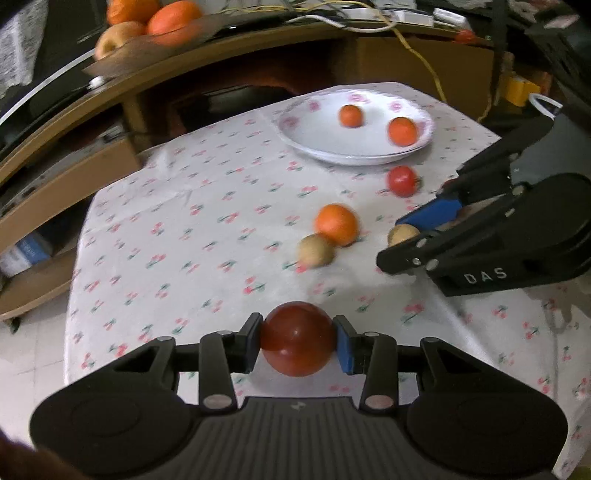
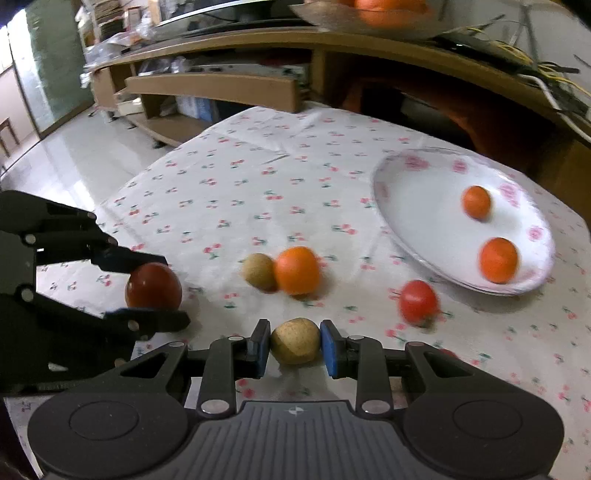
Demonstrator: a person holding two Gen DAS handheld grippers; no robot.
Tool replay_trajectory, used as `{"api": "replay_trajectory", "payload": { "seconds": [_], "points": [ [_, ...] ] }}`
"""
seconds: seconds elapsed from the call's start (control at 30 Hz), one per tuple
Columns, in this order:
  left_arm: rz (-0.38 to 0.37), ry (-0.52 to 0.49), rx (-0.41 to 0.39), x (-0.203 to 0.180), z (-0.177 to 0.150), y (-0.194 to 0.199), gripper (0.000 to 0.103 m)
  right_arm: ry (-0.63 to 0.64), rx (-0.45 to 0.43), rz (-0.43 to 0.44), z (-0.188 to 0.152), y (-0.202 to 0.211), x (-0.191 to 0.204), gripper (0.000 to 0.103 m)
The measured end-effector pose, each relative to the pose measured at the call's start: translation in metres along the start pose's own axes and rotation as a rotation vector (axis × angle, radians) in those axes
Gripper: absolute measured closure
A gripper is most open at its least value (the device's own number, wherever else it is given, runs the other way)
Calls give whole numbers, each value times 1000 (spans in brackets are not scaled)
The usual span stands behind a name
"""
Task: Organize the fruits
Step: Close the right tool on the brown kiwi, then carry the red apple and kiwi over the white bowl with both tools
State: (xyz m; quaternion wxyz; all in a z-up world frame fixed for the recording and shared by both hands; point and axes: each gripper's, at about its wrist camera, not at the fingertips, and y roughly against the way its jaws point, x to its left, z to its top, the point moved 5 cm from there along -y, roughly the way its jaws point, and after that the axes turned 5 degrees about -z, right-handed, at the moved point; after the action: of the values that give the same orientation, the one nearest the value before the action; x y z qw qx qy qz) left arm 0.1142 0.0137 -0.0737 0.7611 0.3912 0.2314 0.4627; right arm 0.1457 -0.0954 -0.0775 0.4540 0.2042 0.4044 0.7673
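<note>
While the left wrist view showed a yellow block (image 1: 519, 89) and a bowl of fruit (image 1: 147, 26) on the wooden shelf (image 1: 221, 48), the right wrist view showed the pale floor (image 2: 85, 147) and lower shelves (image 2: 221, 86). The left gripper (image 1: 298, 338) pinched a dark red tomato (image 1: 297, 338) between its pads, above the near edge of the cherry-print tablecloth (image 1: 177, 221). The right gripper (image 2: 295, 341) pinched a brownish fruit (image 2: 295, 340). Beyond them on the cloth lay an orange (image 2: 297, 270) touching another brown fruit (image 2: 258, 270), with a red tomato (image 2: 418, 302) near the plate (image 2: 417, 206). Two small oranges (image 2: 476, 202) (image 2: 498, 259) sat apart on the plate.
</note>
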Motion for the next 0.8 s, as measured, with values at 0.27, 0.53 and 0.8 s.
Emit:
{"api": "replay_trajectory", "payload": {
  "seconds": [0.27,0.53,0.8],
  "points": [
    [-53,-38,18,-28,15,-15,57,-34,45,-67,-17,14,-26,74],
    [-15,-64,3,-34,12,-17,57,-1,35,-89,-35,18,-23,73],
    [-10,-61,19,-36,14,-16,58,-47,36,-61,-34,20,-31,73]
  ]
}}
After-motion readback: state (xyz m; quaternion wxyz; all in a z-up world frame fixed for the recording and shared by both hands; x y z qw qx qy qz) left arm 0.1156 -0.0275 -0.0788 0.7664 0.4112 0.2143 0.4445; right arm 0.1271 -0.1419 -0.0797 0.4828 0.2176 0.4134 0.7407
